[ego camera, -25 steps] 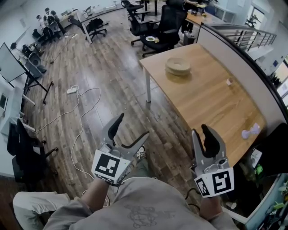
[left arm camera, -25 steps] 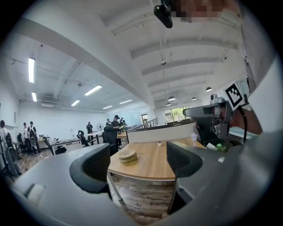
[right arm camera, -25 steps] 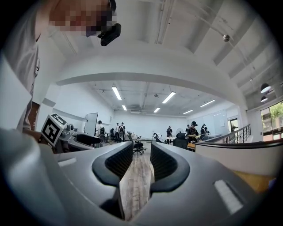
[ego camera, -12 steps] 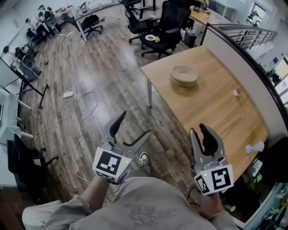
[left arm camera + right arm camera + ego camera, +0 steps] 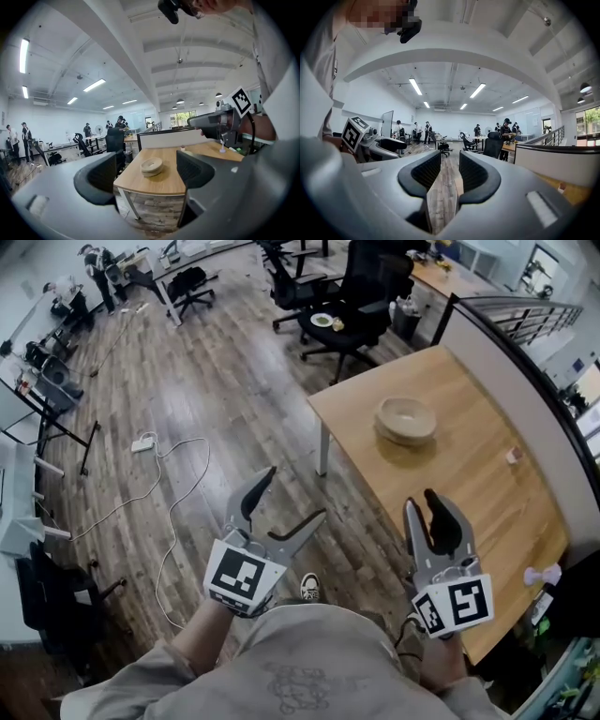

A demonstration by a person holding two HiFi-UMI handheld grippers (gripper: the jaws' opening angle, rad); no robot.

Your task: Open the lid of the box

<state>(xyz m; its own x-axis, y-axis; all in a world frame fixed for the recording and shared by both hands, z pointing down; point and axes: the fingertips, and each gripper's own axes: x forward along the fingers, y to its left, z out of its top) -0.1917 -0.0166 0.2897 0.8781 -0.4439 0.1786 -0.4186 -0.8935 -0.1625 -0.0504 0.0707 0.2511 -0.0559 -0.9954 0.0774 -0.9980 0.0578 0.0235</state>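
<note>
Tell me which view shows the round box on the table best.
Head view: the round box sits whole and unblocked on the table, seen from above. Left gripper view shows it smaller and side-on. Right gripper view doesn't show it.

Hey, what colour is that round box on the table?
Pale tan, like light wood. The round box shows best in the head view.

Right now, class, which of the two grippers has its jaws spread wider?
The left gripper: its jaws gape wide, framing the round box on the table in its own view; the right gripper leaves only a narrow gap.
</note>
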